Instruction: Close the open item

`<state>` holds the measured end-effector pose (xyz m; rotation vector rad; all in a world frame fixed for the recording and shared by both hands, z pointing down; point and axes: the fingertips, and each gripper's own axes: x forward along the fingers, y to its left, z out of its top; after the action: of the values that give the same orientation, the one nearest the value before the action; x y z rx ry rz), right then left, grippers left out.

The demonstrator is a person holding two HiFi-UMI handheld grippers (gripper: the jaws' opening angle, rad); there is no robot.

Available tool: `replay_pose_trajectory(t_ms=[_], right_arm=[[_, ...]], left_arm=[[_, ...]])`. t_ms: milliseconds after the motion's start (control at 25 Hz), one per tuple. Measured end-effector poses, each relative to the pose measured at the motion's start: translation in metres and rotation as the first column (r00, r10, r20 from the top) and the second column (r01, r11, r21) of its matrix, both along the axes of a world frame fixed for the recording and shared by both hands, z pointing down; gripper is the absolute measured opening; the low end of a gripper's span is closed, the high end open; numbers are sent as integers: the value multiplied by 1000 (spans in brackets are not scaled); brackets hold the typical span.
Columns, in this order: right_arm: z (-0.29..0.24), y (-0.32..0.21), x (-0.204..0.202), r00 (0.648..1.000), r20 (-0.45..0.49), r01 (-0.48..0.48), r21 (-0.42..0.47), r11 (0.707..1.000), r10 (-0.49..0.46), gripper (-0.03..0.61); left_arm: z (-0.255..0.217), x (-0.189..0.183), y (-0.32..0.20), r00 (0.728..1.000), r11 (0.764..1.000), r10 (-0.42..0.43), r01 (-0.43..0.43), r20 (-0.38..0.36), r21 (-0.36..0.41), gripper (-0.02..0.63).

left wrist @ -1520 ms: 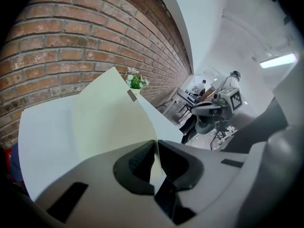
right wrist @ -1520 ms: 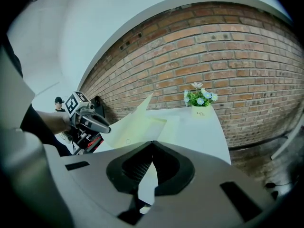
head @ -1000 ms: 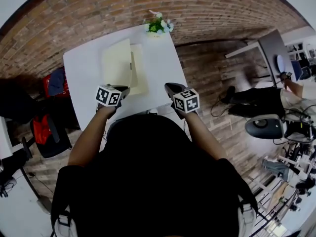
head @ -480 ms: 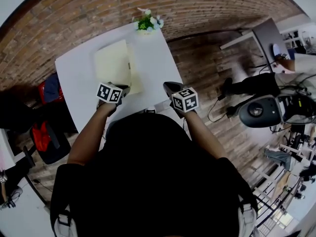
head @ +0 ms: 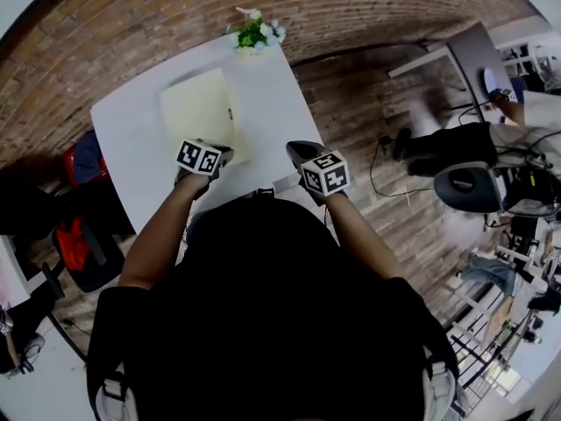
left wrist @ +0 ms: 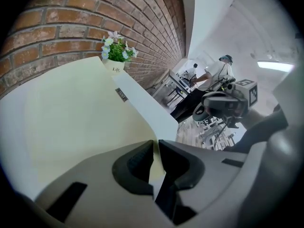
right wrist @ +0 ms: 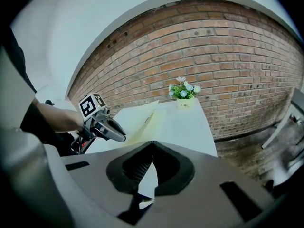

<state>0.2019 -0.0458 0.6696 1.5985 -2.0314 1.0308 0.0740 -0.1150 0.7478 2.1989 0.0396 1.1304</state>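
A pale yellow folder (head: 195, 108) lies on the white table (head: 272, 103). Its top cover (left wrist: 71, 113) is lowered almost flat, and in the right gripper view the cover (right wrist: 142, 118) still stands a little above the leaf beneath. My left gripper (head: 226, 156) is at the folder's near right corner. The cover's corner runs into the narrow gap between the jaws of the left gripper (left wrist: 156, 144), which have just been opening slightly. My right gripper (head: 294, 150) hovers over the table's near right part, away from the folder. Its jaws meet at the tips (right wrist: 152, 146) with nothing between them.
A small white pot of flowers (head: 252, 35) stands at the table's far edge against the brick wall. A red bag (head: 77, 160) sits left of the table. To the right are a black office chair (head: 465, 187), desks and a person.
The folder's cover, which stood raised a second ago, has come down onto the lower leaf. My left gripper moved forward and down with it. The right gripper stayed where it was.
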Motion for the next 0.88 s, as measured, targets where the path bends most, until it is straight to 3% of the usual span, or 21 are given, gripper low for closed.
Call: replay_pose_trajectory(t_ms=[880], right_arm=[[12, 8, 4, 1000, -2, -5, -50, 999, 5, 23]], left_arm=[[37, 25, 3, 996, 989, 71, -62, 63, -133, 56]])
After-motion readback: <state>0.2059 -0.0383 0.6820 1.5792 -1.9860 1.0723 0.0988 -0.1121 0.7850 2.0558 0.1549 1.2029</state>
